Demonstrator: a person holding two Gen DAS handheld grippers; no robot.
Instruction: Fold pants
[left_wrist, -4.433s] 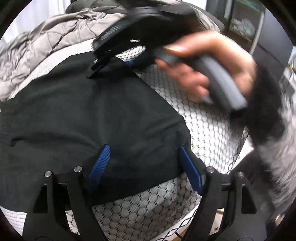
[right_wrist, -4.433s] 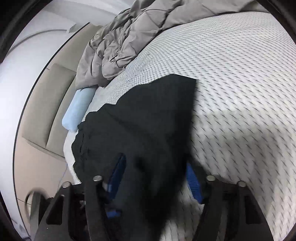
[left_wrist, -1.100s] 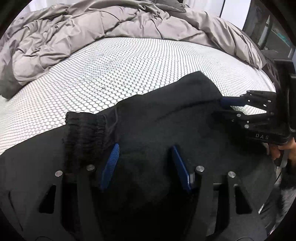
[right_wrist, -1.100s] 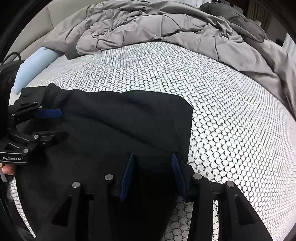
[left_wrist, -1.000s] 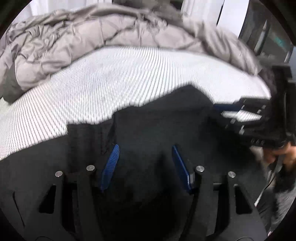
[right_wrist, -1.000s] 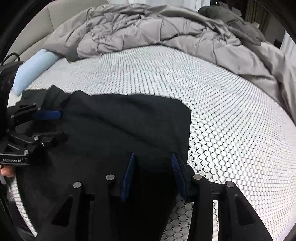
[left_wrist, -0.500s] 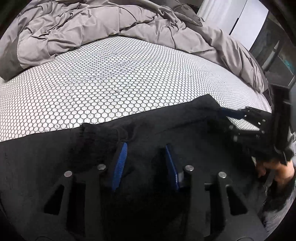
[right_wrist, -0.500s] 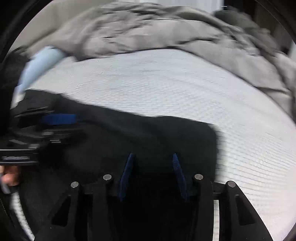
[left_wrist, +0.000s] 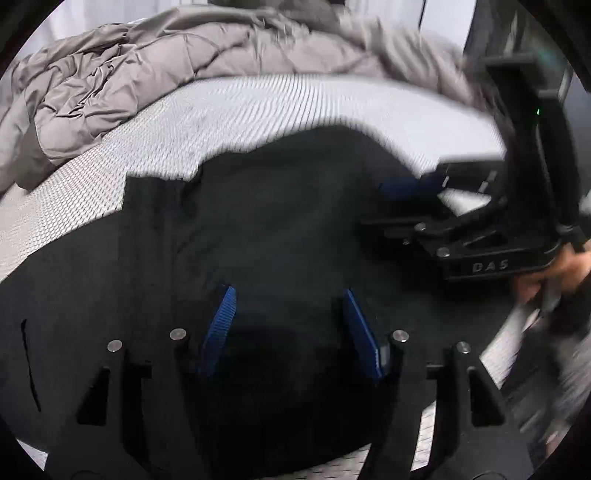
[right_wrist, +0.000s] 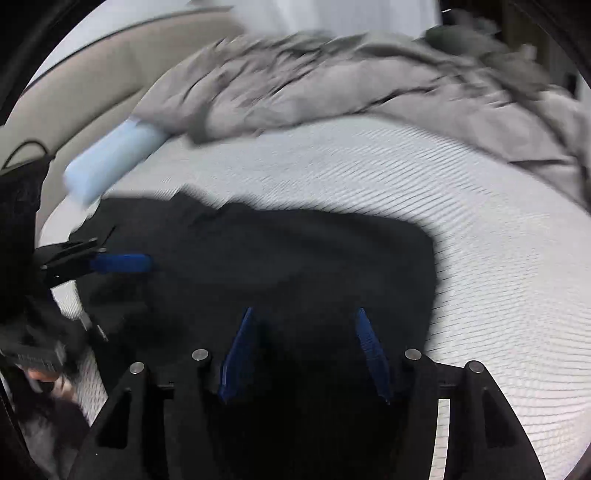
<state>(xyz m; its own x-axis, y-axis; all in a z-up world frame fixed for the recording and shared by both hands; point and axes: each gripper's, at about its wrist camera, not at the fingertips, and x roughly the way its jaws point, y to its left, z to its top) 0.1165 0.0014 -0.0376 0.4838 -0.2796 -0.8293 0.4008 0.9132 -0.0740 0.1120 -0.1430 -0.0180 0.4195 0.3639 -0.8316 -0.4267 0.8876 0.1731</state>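
On the mattress (right_wrist: 498, 258), black pants (left_wrist: 277, 229) lie seemingly folded.

- Crumpled grey quilted duvet (left_wrist: 155, 70), heaped along far side of bed.
- White honeycomb-patterned mattress cover (right_wrist: 498, 266).
- Pale blue pillow (right_wrist: 110, 162) against beige padded headboard (right_wrist: 92, 85).

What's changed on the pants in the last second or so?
Both grippers have just been opening: the left gripper and the right gripper now stand with pads spread over the black pants, which have dropped flat onto the mattress. The duvet stays bunched at the far side.
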